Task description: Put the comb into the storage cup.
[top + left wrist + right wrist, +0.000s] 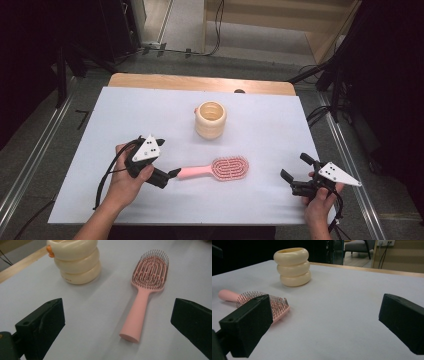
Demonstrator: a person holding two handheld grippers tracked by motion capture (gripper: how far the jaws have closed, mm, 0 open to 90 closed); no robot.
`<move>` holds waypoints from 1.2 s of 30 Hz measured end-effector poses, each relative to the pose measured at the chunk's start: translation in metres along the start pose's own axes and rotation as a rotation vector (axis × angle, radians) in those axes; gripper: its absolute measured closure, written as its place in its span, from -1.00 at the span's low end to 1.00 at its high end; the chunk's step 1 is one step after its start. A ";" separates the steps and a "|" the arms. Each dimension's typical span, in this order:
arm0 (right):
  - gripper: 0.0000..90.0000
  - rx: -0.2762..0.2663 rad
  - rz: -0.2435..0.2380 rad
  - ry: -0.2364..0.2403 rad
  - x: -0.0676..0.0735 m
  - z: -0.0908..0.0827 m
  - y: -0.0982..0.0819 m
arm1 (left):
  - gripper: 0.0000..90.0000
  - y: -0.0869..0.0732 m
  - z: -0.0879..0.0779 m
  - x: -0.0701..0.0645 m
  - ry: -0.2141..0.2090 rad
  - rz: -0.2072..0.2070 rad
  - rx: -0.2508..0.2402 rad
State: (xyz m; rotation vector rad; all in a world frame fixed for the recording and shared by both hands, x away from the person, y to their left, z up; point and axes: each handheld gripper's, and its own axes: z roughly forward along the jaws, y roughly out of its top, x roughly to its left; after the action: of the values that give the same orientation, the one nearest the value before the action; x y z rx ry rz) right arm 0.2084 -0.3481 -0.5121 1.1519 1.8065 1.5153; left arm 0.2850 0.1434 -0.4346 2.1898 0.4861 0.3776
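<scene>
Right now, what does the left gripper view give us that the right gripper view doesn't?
Left gripper view: the hairbrush's whole handle down to its end, plus an orange tab at the cream holder's rim. Right gripper view: a chair and wall cables beyond the table's far edge, the brush partly behind a jaw. Both: brush, holder, white table, own jaws wide apart.

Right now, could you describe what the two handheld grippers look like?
Both the left gripper and the right gripper are black, with two blocky jaws. Each carries a light grey three-cornered plate dotted with small dark marks and trails a black cable. The forearms are bare, without sleeves.
</scene>
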 end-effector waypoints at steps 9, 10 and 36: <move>-1.00 0.004 -0.008 0.002 0.001 0.001 0.000 | -1.00 0.012 0.020 -0.004 -0.074 0.050 0.092; -1.00 0.004 -0.007 0.001 0.001 0.001 0.000 | -1.00 0.013 0.022 -0.005 -0.080 0.047 0.103; -1.00 0.006 -0.008 0.004 0.001 0.002 -0.001 | -1.00 0.023 0.074 -0.008 -0.169 0.108 0.321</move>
State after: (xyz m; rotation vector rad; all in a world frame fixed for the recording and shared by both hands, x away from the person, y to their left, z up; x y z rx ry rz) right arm 0.2093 -0.3463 -0.5134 1.1444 1.8176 1.5097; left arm 0.3143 0.0768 -0.4617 2.5405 0.3544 0.1770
